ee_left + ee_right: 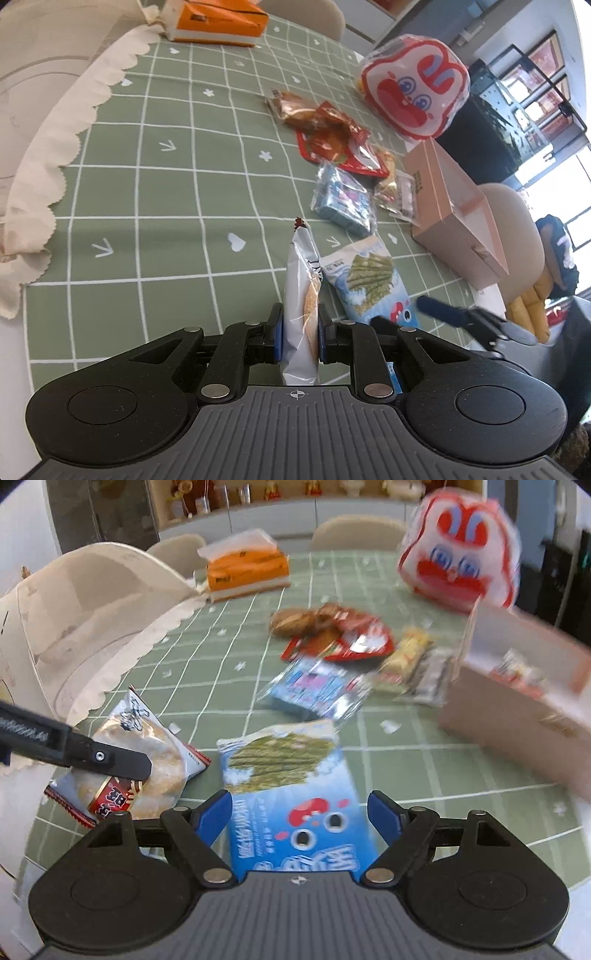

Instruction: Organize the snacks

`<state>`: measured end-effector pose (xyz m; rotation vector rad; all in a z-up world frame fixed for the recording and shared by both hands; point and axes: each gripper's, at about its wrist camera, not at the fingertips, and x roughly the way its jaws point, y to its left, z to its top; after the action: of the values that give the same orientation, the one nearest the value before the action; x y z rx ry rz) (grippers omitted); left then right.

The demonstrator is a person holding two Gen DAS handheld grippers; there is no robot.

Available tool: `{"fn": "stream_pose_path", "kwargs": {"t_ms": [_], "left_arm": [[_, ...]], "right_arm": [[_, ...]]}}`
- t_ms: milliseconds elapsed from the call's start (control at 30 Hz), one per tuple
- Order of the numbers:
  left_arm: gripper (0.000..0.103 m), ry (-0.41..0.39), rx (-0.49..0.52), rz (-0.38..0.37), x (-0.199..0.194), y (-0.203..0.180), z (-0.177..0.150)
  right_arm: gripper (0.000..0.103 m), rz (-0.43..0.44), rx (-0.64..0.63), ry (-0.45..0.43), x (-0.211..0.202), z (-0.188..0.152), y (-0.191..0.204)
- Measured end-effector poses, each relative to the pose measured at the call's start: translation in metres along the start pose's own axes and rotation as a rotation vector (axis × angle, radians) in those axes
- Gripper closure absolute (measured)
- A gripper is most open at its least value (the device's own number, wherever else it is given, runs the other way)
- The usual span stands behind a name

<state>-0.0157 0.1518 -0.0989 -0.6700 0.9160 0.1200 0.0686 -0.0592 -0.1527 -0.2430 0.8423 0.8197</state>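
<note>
My left gripper (300, 325) is shut on a white rice-cracker packet (301, 306), held edge-on above the green checked tablecloth (166, 206). The same packet (147, 760) shows in the right wrist view with a left gripper finger (110, 760) across it. My right gripper (299, 812) is open, its jaws on either side of a blue seaweed snack pack (288, 786) lying flat on the cloth; the pack also shows in the left wrist view (369, 284). Farther off lie a light-blue packet (314, 690), red and brown snack packs (332, 635) and small wrapped bars (410, 661).
A pink open box (517, 694) with a snack inside stands at the right. A red-and-white cartoon bag (458, 554) sits behind it. An orange tissue box (247, 568) is at the far table edge. Cream chairs (74, 609) surround the table.
</note>
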Motion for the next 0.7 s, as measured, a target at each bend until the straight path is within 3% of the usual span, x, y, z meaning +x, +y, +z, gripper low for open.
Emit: {"fn": "stream_pose_path", "kwargs": {"t_ms": [467, 567, 700], "left_arm": [[0.082, 0.012, 0.011, 0.034, -0.002, 0.001, 0.002], [0.082, 0.014, 0.011, 0.033, -0.002, 0.000, 0.002], [0.082, 0.026, 0.014, 0.022, -0.002, -0.003, 0.000]], "right_arm": [[0.013, -0.024, -0.121, 0.054, 0.027, 0.001, 0.027], [0.015, -0.027, -0.185, 0.061, 0.026, -0.001, 0.032], [0.021, -0.004, -0.160, 0.062, 0.013, 0.002, 0.025]]}}
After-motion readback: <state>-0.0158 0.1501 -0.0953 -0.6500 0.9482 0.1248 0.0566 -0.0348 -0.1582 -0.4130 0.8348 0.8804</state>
